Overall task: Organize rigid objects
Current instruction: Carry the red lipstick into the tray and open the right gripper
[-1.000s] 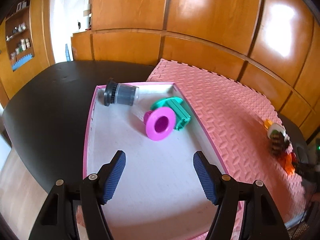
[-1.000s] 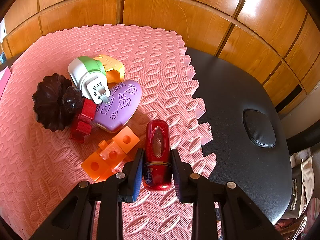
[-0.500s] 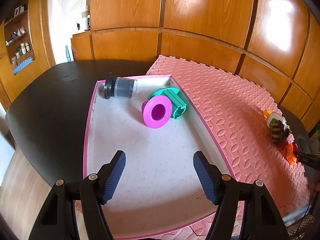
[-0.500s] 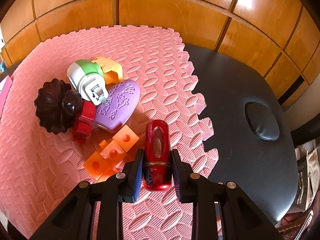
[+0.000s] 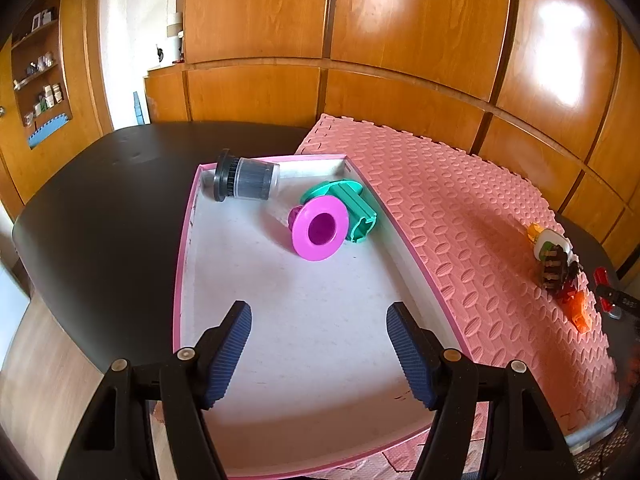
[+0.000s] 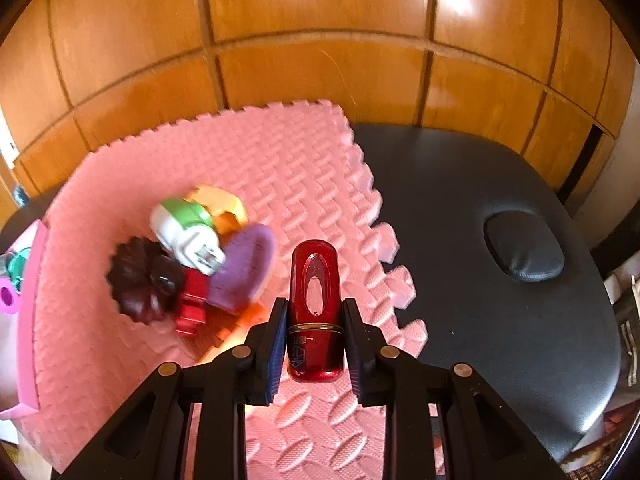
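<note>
- Red bottle (image 6: 315,312): clamped between the jaws of the right gripper (image 6: 314,334), above the pink foam mat (image 6: 304,184).
- Left gripper (image 5: 319,344): jaws wide apart, empty, over the pink-rimmed tray (image 5: 182,280).
- Beyond, on the mat: blurred toy pile (image 6: 192,256).

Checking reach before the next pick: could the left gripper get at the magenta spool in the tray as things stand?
Probably yes. The left gripper is open and empty, hovering over the tray, with bare floor between it and the magenta spool. The green piece touching its far side may crowd one finger.
</note>
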Action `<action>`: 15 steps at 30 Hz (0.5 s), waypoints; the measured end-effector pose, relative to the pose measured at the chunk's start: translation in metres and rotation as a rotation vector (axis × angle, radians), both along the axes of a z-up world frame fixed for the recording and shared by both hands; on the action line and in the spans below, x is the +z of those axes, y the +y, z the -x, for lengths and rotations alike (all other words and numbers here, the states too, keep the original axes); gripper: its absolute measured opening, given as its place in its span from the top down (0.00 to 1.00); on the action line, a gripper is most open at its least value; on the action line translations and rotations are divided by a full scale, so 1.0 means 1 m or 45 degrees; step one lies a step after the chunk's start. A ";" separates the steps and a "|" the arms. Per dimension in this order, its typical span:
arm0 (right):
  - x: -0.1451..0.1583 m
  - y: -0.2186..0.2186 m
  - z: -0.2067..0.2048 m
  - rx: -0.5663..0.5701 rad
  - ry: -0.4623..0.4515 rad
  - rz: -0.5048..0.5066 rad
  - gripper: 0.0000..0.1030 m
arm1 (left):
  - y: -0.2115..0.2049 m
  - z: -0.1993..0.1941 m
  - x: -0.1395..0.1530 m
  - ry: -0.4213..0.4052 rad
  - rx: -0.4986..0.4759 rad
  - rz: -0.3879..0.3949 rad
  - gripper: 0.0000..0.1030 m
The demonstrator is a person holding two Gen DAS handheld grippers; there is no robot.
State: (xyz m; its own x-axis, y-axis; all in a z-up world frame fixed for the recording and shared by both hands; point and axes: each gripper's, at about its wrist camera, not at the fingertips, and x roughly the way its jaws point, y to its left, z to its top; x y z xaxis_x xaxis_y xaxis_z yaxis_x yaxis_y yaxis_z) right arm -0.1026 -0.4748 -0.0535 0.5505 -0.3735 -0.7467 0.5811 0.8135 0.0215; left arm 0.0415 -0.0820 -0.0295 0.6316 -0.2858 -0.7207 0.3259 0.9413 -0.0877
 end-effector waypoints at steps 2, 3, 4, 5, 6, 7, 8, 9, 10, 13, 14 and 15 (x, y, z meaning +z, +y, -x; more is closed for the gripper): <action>0.005 0.006 0.000 0.029 -0.028 0.023 0.75 | 0.001 0.000 0.001 -0.002 0.000 0.000 0.31; 0.007 0.008 0.000 0.038 -0.041 0.027 0.75 | 0.002 -0.001 0.001 -0.001 0.001 0.002 0.31; 0.010 0.011 0.001 0.045 -0.061 0.032 0.75 | 0.003 -0.001 0.001 -0.001 0.004 0.005 0.31; 0.014 0.012 0.002 0.049 -0.077 0.032 0.75 | 0.004 -0.001 0.002 -0.003 0.006 0.005 0.31; 0.017 0.015 0.002 0.053 -0.093 0.030 0.75 | 0.005 -0.002 0.002 -0.003 0.009 0.003 0.31; 0.022 0.019 0.003 0.063 -0.113 0.025 0.75 | 0.007 -0.003 0.002 -0.001 0.013 0.005 0.31; 0.026 0.023 0.003 0.076 -0.128 0.020 0.75 | 0.008 -0.003 0.002 -0.002 0.017 0.009 0.31; 0.030 0.028 0.002 0.093 -0.146 0.012 0.75 | 0.010 -0.003 0.003 -0.005 0.022 0.013 0.31; 0.034 0.036 0.000 0.122 -0.165 0.002 0.75 | 0.012 -0.004 0.004 -0.009 0.029 0.016 0.31; 0.041 0.066 -0.016 0.248 -0.185 -0.020 0.75 | 0.021 -0.005 0.007 -0.019 0.063 0.032 0.31; 0.043 0.079 -0.024 0.301 -0.187 -0.027 0.75 | 0.023 -0.006 0.008 -0.022 0.071 0.035 0.31; 0.044 0.093 -0.033 0.365 -0.186 -0.040 0.75 | 0.026 -0.006 0.008 -0.025 0.083 0.040 0.31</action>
State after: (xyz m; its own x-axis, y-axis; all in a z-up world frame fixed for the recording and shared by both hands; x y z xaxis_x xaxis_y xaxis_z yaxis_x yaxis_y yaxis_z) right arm -0.0700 -0.3815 -0.0094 0.7322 -0.1660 -0.6606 0.3176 0.9412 0.1155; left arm 0.0479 -0.0557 -0.0211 0.6633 -0.2661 -0.6994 0.2661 0.9574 -0.1119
